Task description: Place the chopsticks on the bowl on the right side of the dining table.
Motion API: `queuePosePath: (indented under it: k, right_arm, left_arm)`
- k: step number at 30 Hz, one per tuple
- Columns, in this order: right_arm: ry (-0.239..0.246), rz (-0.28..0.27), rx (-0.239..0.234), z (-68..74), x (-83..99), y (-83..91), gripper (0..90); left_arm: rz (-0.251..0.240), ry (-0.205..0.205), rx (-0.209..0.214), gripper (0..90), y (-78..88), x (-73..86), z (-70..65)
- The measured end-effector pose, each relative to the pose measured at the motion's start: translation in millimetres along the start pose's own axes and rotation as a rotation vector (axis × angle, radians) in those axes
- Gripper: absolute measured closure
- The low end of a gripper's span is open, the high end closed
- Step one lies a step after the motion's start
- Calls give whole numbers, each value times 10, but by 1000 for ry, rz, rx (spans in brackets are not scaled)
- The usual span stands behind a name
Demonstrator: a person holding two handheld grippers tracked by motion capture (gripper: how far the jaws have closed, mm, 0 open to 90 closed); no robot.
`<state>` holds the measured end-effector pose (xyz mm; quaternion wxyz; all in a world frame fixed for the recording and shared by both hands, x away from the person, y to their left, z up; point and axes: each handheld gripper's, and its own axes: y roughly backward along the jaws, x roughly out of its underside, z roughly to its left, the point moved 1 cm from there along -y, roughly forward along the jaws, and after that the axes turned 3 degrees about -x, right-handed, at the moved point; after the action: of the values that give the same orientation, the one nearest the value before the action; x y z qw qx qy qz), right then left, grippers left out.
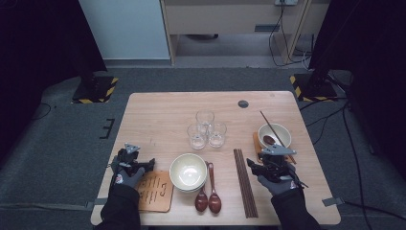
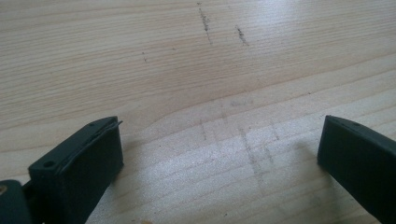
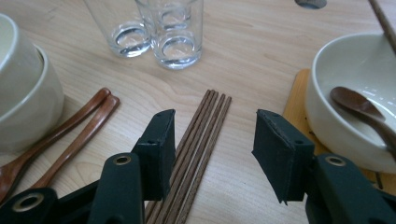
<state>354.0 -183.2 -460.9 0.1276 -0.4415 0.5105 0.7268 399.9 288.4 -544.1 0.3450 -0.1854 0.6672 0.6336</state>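
The bundle of dark chopsticks (image 1: 245, 183) lies on the surface at lower centre-right of the high view, its long axis running from the near edge up toward the glasses (image 1: 206, 128), close to straight away from the person. The right hand-held gripper (image 1: 250, 164) sits just to the right of the bundle's far end and points left across it, so it is much the nearer of the two. In the right gripper view the chopsticks (image 3: 198, 140) run up between the two black jaws, closer to the left jaw than the right; the jaws stand apart with nothing pressed between them. I judge that the coming move turns on centring the jaws over the bundle and closing across its width. The left hand-held gripper (image 1: 149, 163) rests well apart at lower left, beside a wooden mat (image 1: 155, 191), with its jaws wide open over bare surface (image 2: 210, 93).
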Motion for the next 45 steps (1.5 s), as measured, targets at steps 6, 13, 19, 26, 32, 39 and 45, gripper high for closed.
queuePosePath:
  k: [6, 13, 19, 26, 32, 39, 45]
  right_arm:
    - [11, 32, -4, 30, 63, -80, 509]
    - [21, 76, -8, 65, 128, -177, 531]
    - [23, 108, -7, 61, 177, -236, 564]
    - [26, 145, -7, 54, 232, -301, 604]
    - [46, 176, -16, 90, 265, -353, 643]
    - [44, 217, -16, 82, 316, -406, 663]
    - [44, 236, -9, 74, 342, -435, 679]
  left_arm:
    - [0, 0, 0, 0, 0, 0, 0]
    - [0, 0, 0, 0, 0, 0, 0]
    - [0, 0, 0, 0, 0, 0, 0]
    - [0, 0, 0, 0, 0, 0, 0]
    - [0, 0, 0, 0, 1, 1, -1]
    - [0, 0, 0, 0, 1, 1, -1]
    - [0, 0, 0, 0, 1, 1, -1]
